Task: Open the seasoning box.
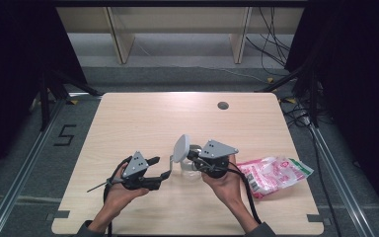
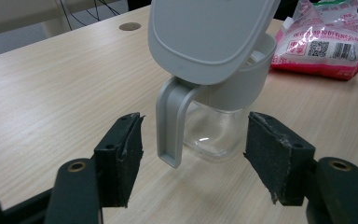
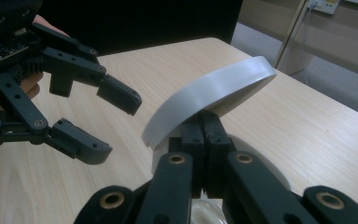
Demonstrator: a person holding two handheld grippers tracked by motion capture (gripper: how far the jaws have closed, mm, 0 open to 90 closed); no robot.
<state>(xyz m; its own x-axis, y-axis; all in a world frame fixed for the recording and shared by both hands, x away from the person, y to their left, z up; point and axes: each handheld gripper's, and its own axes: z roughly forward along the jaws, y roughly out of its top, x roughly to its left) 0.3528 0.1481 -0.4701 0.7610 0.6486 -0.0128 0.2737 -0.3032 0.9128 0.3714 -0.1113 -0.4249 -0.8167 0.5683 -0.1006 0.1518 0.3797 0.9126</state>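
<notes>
Lidded glass jar, handling study. We found the clear glass jar (image 2: 209, 135) standing on the wooden table (image 1: 143, 118) just below the centre of the high view, between the two grippers. It carried a grey plastic collar (image 2: 242, 84), a downward grey handle (image 2: 170, 121) and a hinged grey lid (image 1: 181, 147), which was tilted up at a steep angle.

The right gripper (image 3: 204, 135) had its jaws closed together against the underside edge of the lid, at the lower centre of the right gripper view; we read this as a pinch that held the lid open. The left gripper (image 2: 193, 156) stood with its jaws spread wide, one either side of the handle in the lower part of the left gripper view, touching neither the handle nor the glass.

We judged the jar empty and therefore light, so that it would slide or tip easily on the smooth tabletop if pushed on one side alone. The glass body looked rigid, slippery and breakable; the plastic parts looked stiff and more forgiving. We considered the handle or the collar the better place to take hold, and the bare glass the poorer. A red and white printed packet (image 1: 275, 173) lay to the right of the jar, clear of both grippers.
</notes>
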